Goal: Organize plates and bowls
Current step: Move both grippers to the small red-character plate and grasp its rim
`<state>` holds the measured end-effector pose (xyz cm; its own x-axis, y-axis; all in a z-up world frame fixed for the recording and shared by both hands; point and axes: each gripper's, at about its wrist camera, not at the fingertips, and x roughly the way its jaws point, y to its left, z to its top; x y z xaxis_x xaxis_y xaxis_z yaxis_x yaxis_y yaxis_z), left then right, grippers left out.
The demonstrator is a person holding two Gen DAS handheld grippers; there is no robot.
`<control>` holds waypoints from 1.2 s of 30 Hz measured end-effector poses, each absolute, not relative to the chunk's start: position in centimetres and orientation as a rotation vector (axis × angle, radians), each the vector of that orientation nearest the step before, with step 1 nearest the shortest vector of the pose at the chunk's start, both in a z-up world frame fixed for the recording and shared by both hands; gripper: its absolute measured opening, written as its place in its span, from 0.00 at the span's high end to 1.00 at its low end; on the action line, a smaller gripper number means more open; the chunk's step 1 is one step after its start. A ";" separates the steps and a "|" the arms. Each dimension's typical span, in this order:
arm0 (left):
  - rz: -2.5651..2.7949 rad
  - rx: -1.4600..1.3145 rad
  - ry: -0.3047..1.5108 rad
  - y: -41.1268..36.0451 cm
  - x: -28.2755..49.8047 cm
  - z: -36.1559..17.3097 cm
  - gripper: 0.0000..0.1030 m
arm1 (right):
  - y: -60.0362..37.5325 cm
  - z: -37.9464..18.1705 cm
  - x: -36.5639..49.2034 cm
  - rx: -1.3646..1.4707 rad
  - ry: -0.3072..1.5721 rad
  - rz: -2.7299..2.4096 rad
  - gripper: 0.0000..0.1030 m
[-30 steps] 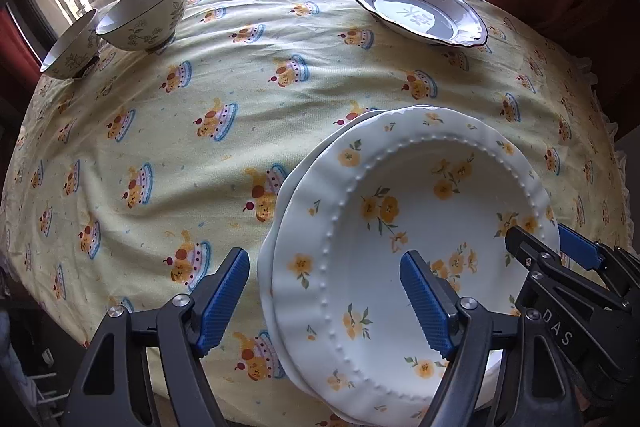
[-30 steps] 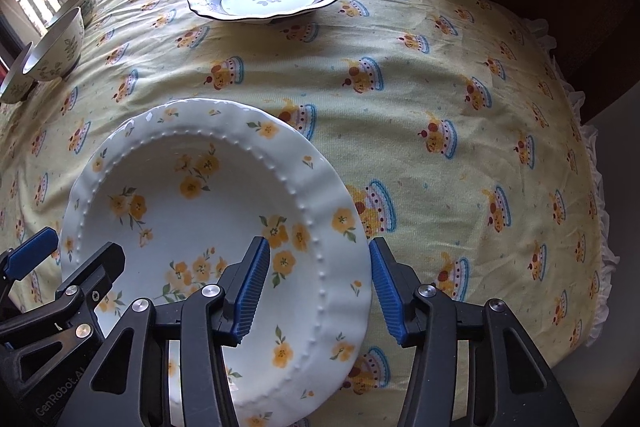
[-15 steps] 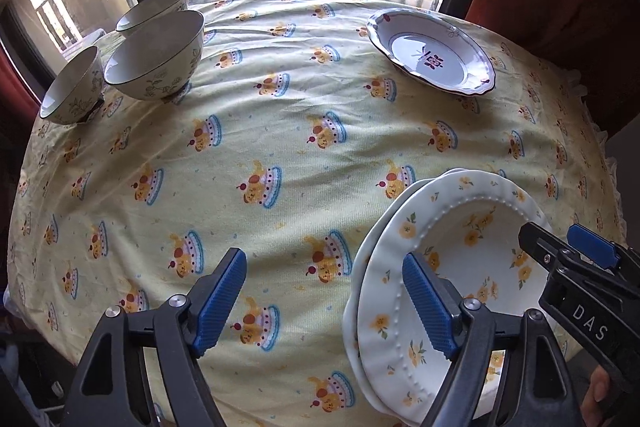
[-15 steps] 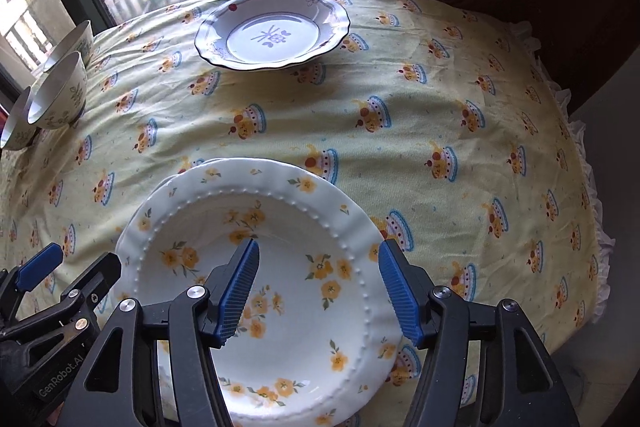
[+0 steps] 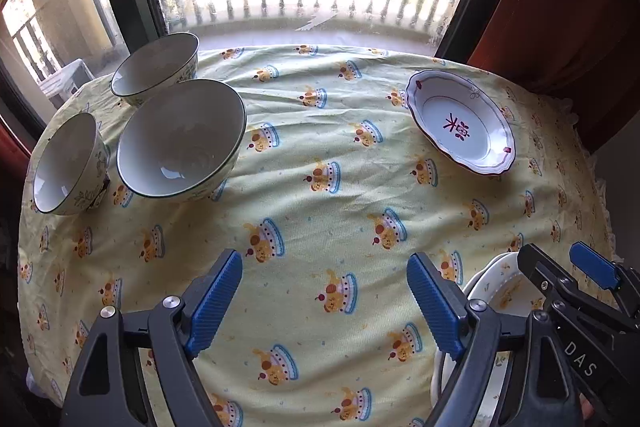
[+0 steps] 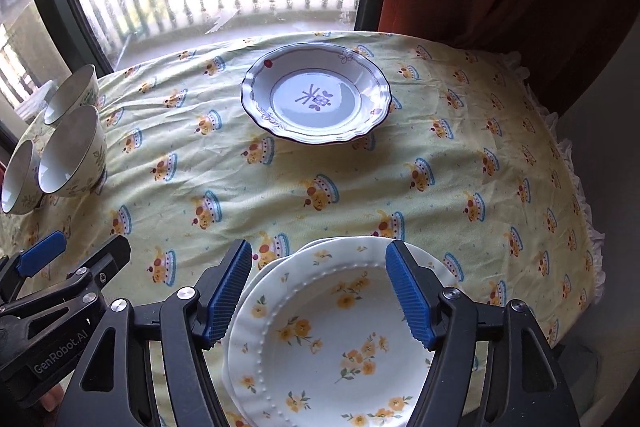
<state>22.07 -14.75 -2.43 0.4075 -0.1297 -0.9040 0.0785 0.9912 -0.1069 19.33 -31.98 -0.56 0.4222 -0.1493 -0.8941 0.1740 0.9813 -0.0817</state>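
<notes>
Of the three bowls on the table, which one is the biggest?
The middle bowl, nearest the table's centre. Its rim is clearly wider than the far bowl and the left bowl.

Round table (image 6: 460, 187) under a pale yellow cloth printed with cakes, carrying bowls and plates.
Three bowls clustered at the far left edge: large bowl (image 5: 180, 139), small bowl (image 5: 68, 163) just beside it, third bowl (image 5: 156, 69) behind. Scalloped plate (image 6: 316, 93) with dark rim near the far edge. Yellow-flowered plate (image 6: 332, 339) stacked on another white plate at the near edge.
</notes>
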 end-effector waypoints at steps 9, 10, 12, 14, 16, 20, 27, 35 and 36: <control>-0.135 -0.038 1.149 -15.1 26.1 -2.7 0.16 | -31.6 -0.2 23.0 0.040 1.103 -0.218 0.29; -0.132 -0.046 1.151 -15.4 26.6 -2.8 0.16 | -31.8 -0.2 23.5 0.047 1.103 -0.214 0.29; -0.120 -0.056 1.154 -16.1 27.4 -3.1 0.16 | -32.6 -0.2 24.5 0.063 1.097 -0.208 0.29; -0.116 -0.064 1.149 -17.1 28.3 -3.3 0.16 | -33.4 -0.1 25.5 0.074 1.086 -0.202 0.29; -0.108 -0.062 1.144 -18.1 29.1 -3.6 0.17 | -34.3 -0.2 26.5 0.076 1.076 -0.196 0.29; -0.090 -0.068 1.142 -19.7 30.8 -4.0 0.17 | -36.4 -1.1 28.4 0.094 1.082 -0.193 0.29; -0.062 -0.052 1.145 -22.7 33.6 -5.8 0.17 | -39.7 -2.7 31.2 0.140 1.075 -0.186 0.29; -0.040 -0.038 1.130 -25.6 36.5 -7.5 0.19 | -42.8 -5.2 34.2 0.152 1.081 -0.189 0.29; -0.037 -0.034 1.128 -26.0 36.9 -7.8 0.20 | -43.1 -5.6 34.6 0.153 1.084 -0.189 0.29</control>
